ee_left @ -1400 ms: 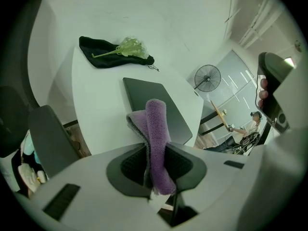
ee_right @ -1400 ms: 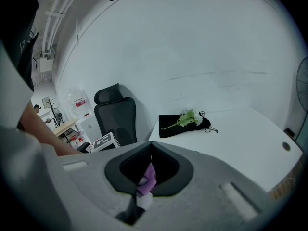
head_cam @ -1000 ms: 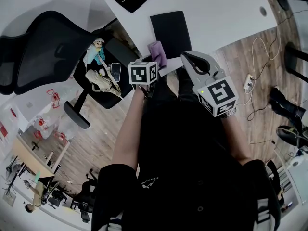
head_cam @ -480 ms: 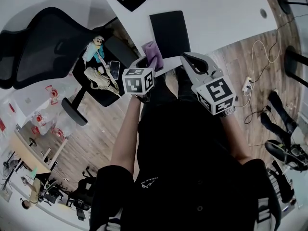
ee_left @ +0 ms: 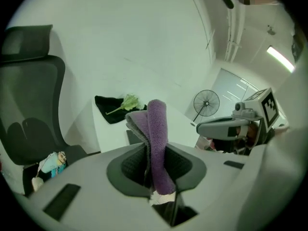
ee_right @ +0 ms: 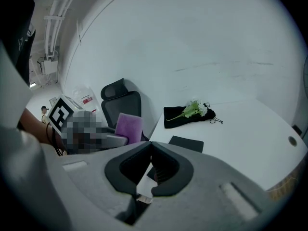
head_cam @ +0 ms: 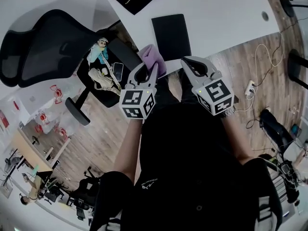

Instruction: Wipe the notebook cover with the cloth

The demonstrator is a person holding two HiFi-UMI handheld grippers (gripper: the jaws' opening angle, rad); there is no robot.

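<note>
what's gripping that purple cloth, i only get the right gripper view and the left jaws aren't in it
observer: the left gripper is shut on the purple cloth, which is folded and sticks up out of the jaws.
operator: is it on the cover
observer: not that I can see. The head view puts the cloth beside the near left corner of the black notebook, at the table edge.
operator: what's on that chair seat
observer: a doll and a phone lie on the office chair seat.
</note>
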